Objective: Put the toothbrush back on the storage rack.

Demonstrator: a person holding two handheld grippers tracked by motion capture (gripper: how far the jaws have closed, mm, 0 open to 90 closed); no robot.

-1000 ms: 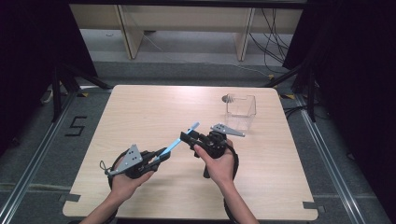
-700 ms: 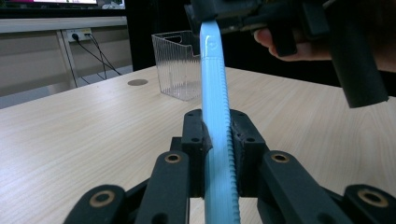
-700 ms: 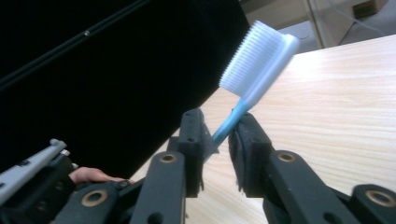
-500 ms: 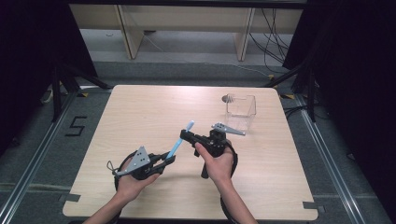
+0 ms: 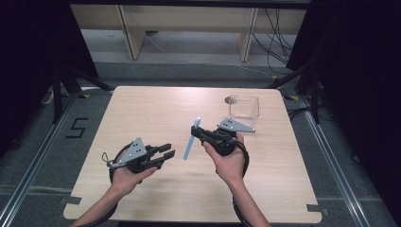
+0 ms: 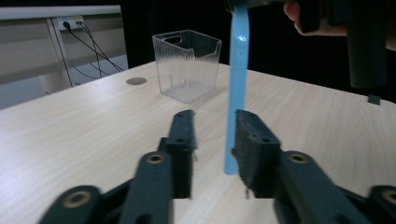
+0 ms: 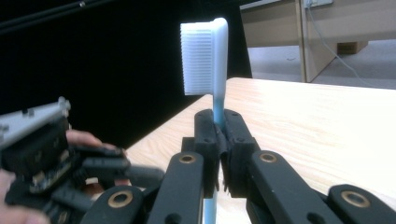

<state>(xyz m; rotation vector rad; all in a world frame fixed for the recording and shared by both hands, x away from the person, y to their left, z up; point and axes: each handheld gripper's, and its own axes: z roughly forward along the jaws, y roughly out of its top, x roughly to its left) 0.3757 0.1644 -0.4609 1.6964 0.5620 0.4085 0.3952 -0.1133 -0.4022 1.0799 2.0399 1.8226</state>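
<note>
A: the toothbrush (image 6: 237,84) head's cut off by the top edge in the left gripper view, right?

B: yep, and in the right gripper view, the right gripper (image 7: 219,140) hides its handle.

Pale wood-grain worktop (image 5: 156,109) with rounded corners and a round grommet hole (image 5: 231,99) near its far edge. Grey floor (image 5: 189,52) around it, marked "5" (image 5: 77,127) at left. Beige furniture panels (image 5: 130,30) stand beyond (cables (image 5: 272,28) trailing beside them). Black curtains (image 5: 28,42) close both sides.
</note>
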